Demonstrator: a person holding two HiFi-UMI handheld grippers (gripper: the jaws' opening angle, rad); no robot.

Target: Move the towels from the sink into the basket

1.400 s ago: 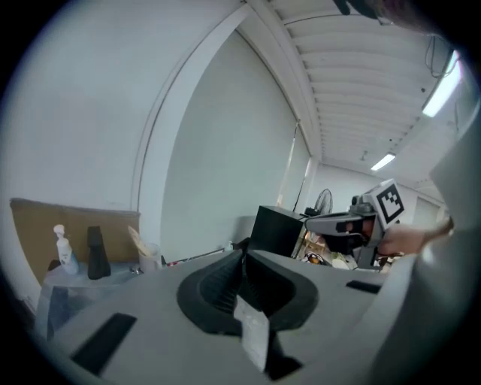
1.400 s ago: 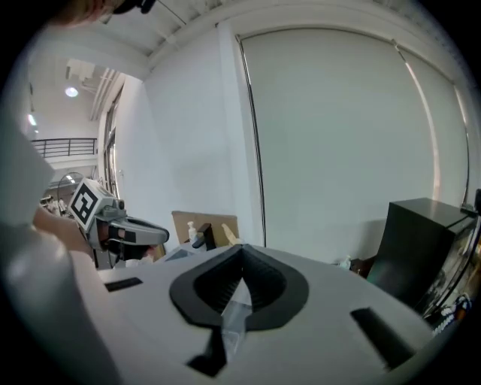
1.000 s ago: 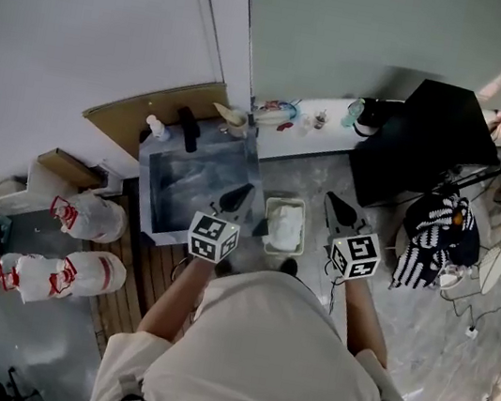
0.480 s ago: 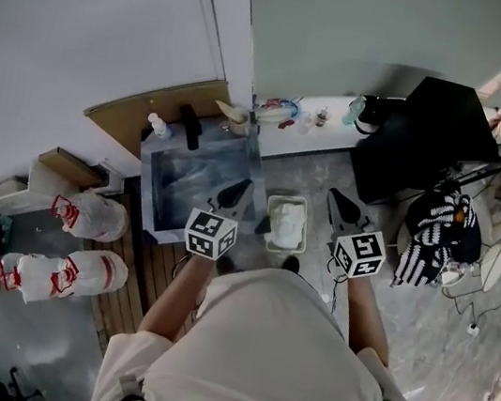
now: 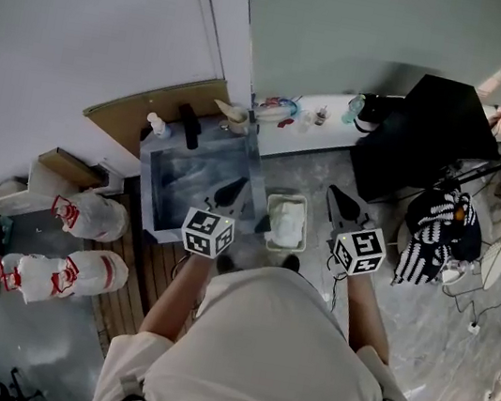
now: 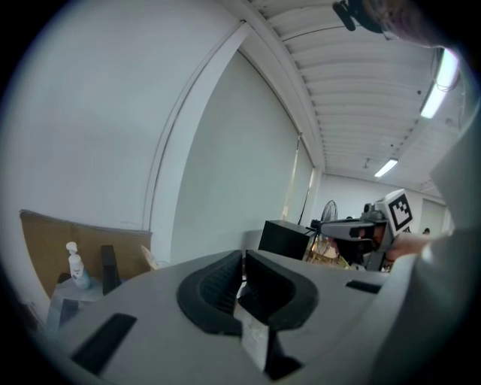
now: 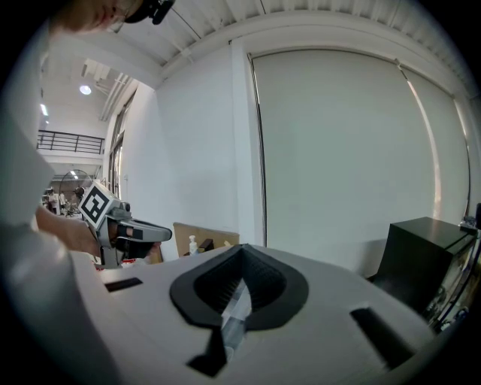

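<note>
- The basket [image 5: 286, 199] is a small, pale, rectangular tub on the floor [image 5: 376, 302], just ahead of my two tools and between them. A crumpled white towel [image 5: 287, 223] lies inside and fills most of it.
- The sink [image 5: 181, 188] is a squared metal basin with a dull, streaky shine, below and to the left of my left tool. I cannot tell whether any cloth lies among the pale reflections in it.
- My left tool [image 6: 242, 256] has its ribbed black pads drawn together with nothing between them. It hovers at the sink's right edge, just left of the basket.
- My right tool [image 7: 242, 252] is fully closed and empty too, held over bare grey floor just right of the basket.
- Beyond my left tool, at the back of the sink, stand a clear pump bottle [image 5: 154, 125] and a black faucet [image 5: 189, 127]. A flat brown cardboard sheet [image 5: 142, 110] leans at the wall behind them.
- Ahead and to the right of my right tool is a matte black, boxy cabinet [image 5: 427, 139]. Nearer on that side is a heap of black-and-white striped cloth [image 5: 441, 227].
- Well to the left of my left tool, two rounded white bags [image 5: 86, 215] with red print lie beside a strip of wooden slats [image 5: 139, 271].
- Nothing stands between either tool and the basket.
</note>
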